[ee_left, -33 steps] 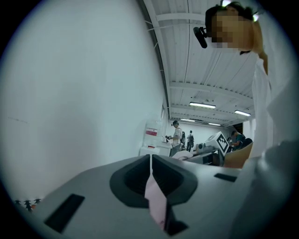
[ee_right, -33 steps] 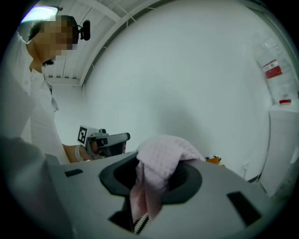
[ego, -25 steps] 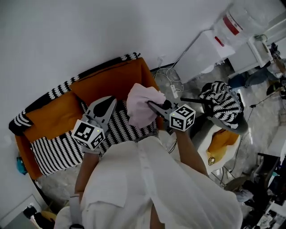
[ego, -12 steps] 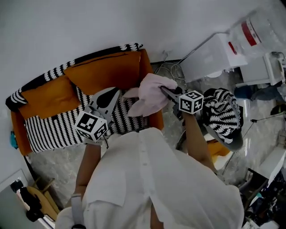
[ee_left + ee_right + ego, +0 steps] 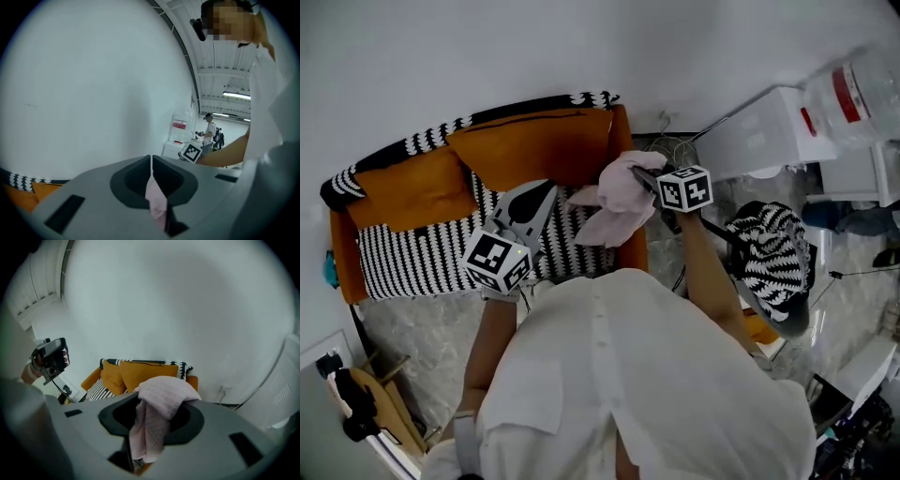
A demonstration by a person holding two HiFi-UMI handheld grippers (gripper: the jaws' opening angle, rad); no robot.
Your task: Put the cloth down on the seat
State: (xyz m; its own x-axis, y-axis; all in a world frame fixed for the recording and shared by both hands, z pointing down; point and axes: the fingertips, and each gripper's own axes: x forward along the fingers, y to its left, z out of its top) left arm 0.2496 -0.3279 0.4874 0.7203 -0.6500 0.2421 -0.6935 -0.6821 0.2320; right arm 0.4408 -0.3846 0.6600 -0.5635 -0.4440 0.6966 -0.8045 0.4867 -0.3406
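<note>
Nearest the camera, low in the head view, the person's white shirt (image 5: 619, 375) fills the frame, with both forearms reaching up from it. The left gripper (image 5: 546, 190), left of centre, has its claw pressed together on a thin corner of the pink cloth (image 5: 619, 202). The right gripper (image 5: 642, 176), just right of centre, has a thick bunch of the same cloth between its jaws, and those jaws are opening. Holding two separate points likely keeps the cloth stretched between them, so that it can come down flat instead of in a heap.

The cloth hangs in the air over the right end of the sofa's striped seat cushion (image 5: 422, 267), not yet lying on it. Behind that stand the orange back cushions (image 5: 520, 145) and the pale wall.

At the far upper right a large water bottle (image 5: 853, 80) sits on a white dispenser; whether it holds anything I cannot tell.
</note>
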